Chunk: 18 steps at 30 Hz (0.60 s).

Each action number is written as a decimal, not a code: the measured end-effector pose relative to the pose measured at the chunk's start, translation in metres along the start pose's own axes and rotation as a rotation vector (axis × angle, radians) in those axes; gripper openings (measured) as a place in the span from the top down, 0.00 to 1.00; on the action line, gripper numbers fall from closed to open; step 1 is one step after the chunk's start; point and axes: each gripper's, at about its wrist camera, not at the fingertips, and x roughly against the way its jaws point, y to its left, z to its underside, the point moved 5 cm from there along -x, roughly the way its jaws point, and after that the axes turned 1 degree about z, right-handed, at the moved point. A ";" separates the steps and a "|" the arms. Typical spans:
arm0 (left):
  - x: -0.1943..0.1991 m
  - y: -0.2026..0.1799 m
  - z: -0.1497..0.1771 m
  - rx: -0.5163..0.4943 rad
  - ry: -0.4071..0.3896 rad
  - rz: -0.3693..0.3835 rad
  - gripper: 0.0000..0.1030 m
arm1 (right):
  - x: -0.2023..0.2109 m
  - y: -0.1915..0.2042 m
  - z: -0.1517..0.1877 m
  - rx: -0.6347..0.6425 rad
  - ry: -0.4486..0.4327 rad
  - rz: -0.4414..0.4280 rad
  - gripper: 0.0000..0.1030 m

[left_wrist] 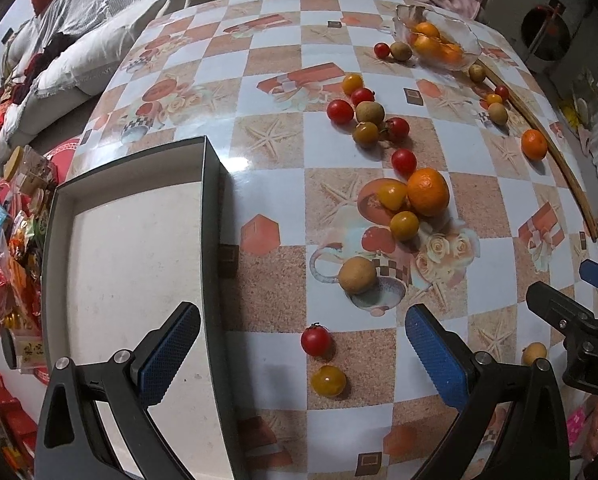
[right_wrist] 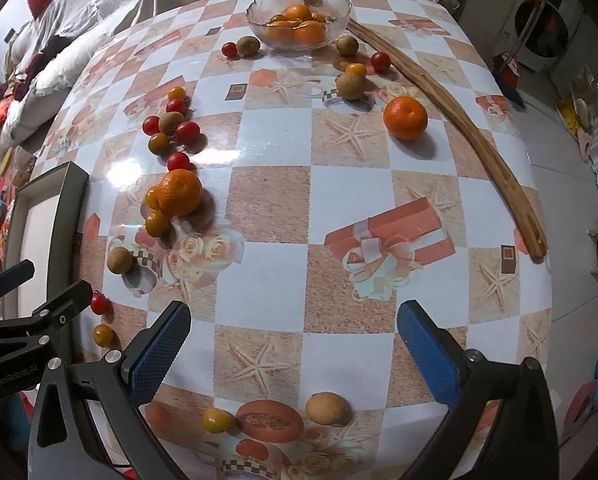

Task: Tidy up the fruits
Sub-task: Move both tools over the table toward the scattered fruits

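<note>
Fruits lie scattered on the checkered table (left_wrist: 275, 80): an orange (left_wrist: 428, 192), red cherry tomatoes (left_wrist: 316, 341), yellow tomatoes (left_wrist: 329, 380) and brown longans (left_wrist: 357, 275). A glass bowl (right_wrist: 299, 20) at the far side holds several oranges. A lone orange (right_wrist: 405, 117) sits right of centre. A dark-rimmed empty box (left_wrist: 131, 264) stands at the left. My left gripper (left_wrist: 303, 354) is open and empty, low over the red and yellow tomatoes. My right gripper (right_wrist: 295, 350) is open and empty above bare table, with a longan (right_wrist: 326, 408) and a yellow tomato (right_wrist: 217, 420) just below it.
A long curved wooden stick (right_wrist: 459, 120) lies along the table's right side. Bedding and clothes (left_wrist: 99, 40) lie beyond the far edge. Snack packets (left_wrist: 7, 248) lie left of the box. The right gripper's body (left_wrist: 571, 320) shows in the left wrist view.
</note>
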 end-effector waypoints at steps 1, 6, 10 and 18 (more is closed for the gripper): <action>0.000 0.000 0.000 -0.001 -0.001 -0.001 0.00 | 0.000 0.001 0.000 0.003 0.000 0.000 0.00; 0.000 0.000 0.001 -0.001 -0.002 0.003 0.00 | 0.001 0.003 0.001 0.008 0.000 0.000 0.00; 0.000 -0.001 0.001 -0.007 0.005 -0.001 0.00 | 0.002 0.003 0.001 0.006 -0.003 0.001 0.00; 0.001 -0.001 0.004 -0.021 0.011 0.001 0.00 | 0.004 0.002 0.003 -0.005 -0.005 0.003 0.00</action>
